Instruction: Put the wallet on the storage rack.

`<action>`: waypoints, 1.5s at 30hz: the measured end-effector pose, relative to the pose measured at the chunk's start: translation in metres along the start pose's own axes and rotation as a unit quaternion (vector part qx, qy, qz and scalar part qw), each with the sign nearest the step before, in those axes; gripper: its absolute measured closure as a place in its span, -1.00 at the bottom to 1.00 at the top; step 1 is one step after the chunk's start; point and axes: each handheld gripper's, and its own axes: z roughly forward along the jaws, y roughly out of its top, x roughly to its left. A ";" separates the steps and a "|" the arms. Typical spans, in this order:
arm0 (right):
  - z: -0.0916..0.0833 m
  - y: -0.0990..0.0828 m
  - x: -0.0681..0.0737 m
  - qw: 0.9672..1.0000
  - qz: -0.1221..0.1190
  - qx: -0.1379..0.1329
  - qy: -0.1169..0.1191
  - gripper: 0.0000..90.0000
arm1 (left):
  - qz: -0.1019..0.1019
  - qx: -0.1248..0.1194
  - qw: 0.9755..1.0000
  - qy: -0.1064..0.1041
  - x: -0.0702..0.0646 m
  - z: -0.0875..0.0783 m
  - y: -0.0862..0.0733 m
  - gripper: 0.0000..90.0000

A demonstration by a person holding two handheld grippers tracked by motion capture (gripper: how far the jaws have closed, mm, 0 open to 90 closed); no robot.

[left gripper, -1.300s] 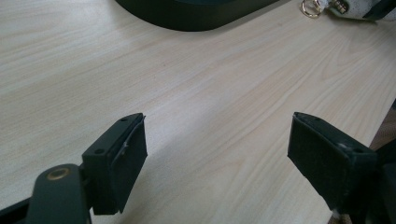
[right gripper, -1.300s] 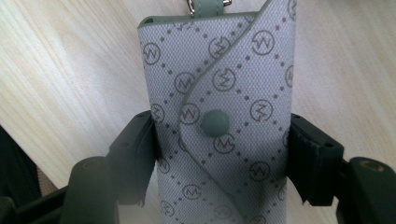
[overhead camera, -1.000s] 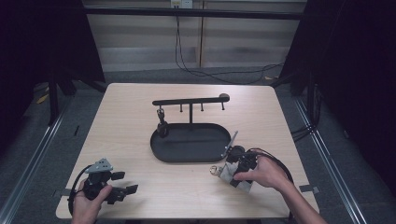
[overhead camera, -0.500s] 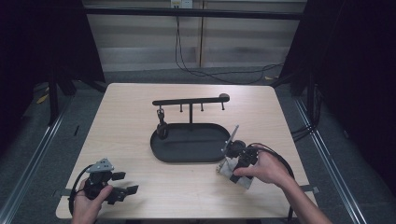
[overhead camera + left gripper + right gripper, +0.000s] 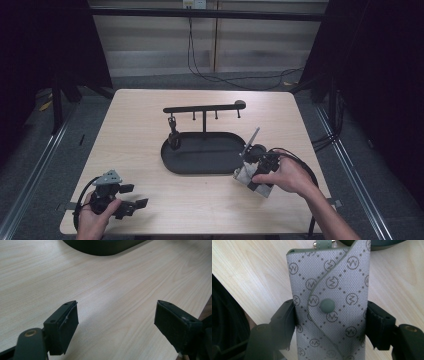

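A grey monogram-patterned key pouch [image 5: 329, 285] with a green snap button [image 5: 327, 305] sits between the jaws of my right gripper [image 5: 329, 322], which is shut on its two sides. From above, the pouch [image 5: 246, 172] hangs just off the right end of the black oval tray [image 5: 200, 165], with its strap [image 5: 252, 137] pointing up and away over the rim. My right gripper [image 5: 252, 170] is held in the person's hand. My left gripper [image 5: 131, 196] rests low near the front left corner, open, with only bare wood between its pads [image 5: 63, 327].
A black hook bar [image 5: 202, 107] stands on a post at the back of the tray. A small dark item [image 5: 173, 135] hangs from its leftmost hook. The tray's edge [image 5: 100, 246] lies ahead of the left gripper. Cables trail from both grippers.
My right gripper has edged slightly away from the person, toward the tray's right end, with the pouch in it. The left gripper has barely moved.
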 end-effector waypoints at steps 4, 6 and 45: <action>-0.005 0.002 -0.002 1.000 0.007 -0.013 -0.004 -0.27 | -0.001 0.000 1.000 -0.001 0.000 -0.001 0.000 -0.57; -0.009 0.004 -0.003 1.000 0.008 -0.019 -0.006 -0.27 | 0.000 0.000 1.000 0.000 0.000 -0.001 0.000 -0.57; -0.015 0.036 -0.036 0.987 0.138 -0.078 0.014 -0.27 | 0.013 -0.032 0.999 0.003 -0.008 -0.008 0.002 -0.57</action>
